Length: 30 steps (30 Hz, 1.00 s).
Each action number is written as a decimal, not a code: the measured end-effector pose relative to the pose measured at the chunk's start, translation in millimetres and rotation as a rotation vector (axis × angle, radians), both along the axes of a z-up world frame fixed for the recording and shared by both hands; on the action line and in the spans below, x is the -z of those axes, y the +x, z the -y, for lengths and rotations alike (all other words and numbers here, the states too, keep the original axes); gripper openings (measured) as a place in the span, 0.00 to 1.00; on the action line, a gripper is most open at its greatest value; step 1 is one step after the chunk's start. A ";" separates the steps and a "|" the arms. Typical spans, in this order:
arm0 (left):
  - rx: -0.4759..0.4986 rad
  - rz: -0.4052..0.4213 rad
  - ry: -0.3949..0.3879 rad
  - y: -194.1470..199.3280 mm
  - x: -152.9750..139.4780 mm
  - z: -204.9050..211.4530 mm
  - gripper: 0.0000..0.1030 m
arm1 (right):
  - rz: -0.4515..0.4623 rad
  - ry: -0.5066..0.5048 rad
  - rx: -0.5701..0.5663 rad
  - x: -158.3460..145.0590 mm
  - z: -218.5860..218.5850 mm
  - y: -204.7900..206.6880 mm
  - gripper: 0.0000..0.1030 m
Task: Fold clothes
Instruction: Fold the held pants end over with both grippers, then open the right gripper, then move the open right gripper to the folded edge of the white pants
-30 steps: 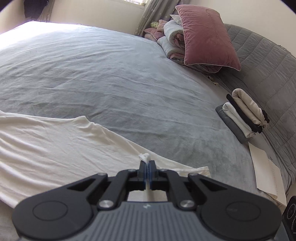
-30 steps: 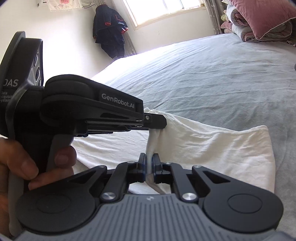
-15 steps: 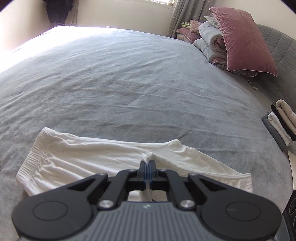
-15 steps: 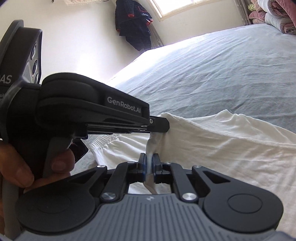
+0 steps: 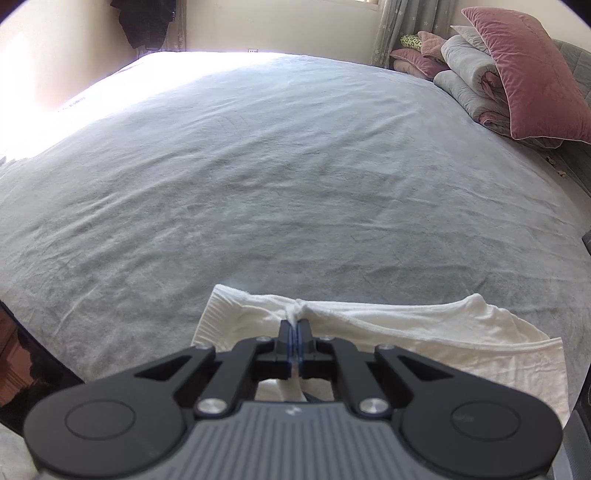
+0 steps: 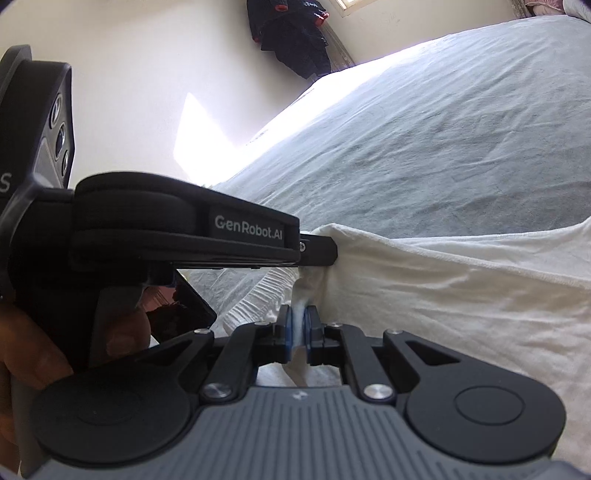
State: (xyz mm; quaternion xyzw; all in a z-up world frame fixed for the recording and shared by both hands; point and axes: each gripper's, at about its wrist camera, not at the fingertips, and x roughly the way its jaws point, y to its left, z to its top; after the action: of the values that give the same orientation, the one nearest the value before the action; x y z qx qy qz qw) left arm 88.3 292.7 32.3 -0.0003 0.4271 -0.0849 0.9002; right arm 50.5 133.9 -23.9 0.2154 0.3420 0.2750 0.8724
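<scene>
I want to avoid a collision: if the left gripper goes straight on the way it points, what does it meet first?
Probably the grey bedcover, just past the white garment that the left gripper pinches; depth is unclear.

A grey bed (image 5: 295,177) carries a pink pillow (image 5: 524,70) on folded quilts (image 5: 469,77), and a dark coat (image 6: 291,33) hangs by the wall.

The body of the left hand-held gripper (image 5: 294,325) is covering the near part of the white garment (image 5: 424,332), and the picture's right edge is cutting off the garment's far end. In the right wrist view, the garment (image 6: 461,288) is running past the right edge. The dark clothing (image 6: 291,33) hanging on the wall is being cropped at the top. A hand (image 6: 33,362) is showing only partly, at the left edge.
</scene>
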 end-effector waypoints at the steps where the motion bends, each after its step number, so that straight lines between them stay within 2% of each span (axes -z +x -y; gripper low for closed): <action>1: -0.006 -0.002 0.003 1.8 1.3 -4.5 0.02 | -0.003 0.002 -0.004 -1.0 -3.4 -3.6 0.08; 6: -0.030 -0.002 -0.006 7.6 5.6 -23.9 0.02 | -0.029 0.013 -0.013 6.6 -17.6 6.8 0.08; 12: -0.030 0.010 0.019 10.2 12.5 -35.3 0.03 | -0.048 0.025 -0.012 13.0 -29.5 11.4 0.08; 14: -0.031 0.009 0.015 11.1 15.5 -38.2 0.03 | -0.055 0.032 -0.011 15.2 -31.9 14.3 0.12; 16: -0.071 0.014 0.013 10.7 15.3 -45.1 0.03 | -0.064 0.063 -0.013 14.9 -30.8 14.4 0.19; 17: -0.092 0.017 0.012 10.6 15.2 -48.7 0.03 | -0.068 0.083 -0.016 14.3 -29.9 14.3 0.18; 23: -0.162 0.032 -0.059 -4.9 0.6 -74.9 0.04 | -0.054 0.169 -0.162 8.3 -33.1 5.8 0.18; 26: -0.139 0.068 -0.102 -19.8 -6.9 -77.7 0.04 | -0.048 0.158 -0.186 4.9 -30.5 -4.1 0.18; 30: -0.065 0.098 -0.148 -34.2 -3.9 -70.7 0.04 | -0.045 0.117 -0.165 3.2 -13.7 -14.7 0.18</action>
State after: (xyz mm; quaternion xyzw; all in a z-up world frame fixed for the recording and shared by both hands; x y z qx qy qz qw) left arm 54.1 363.5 36.1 -0.0764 0.3750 -0.0869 0.9198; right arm 35.8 147.6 -27.1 0.2432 0.3614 0.3606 0.8248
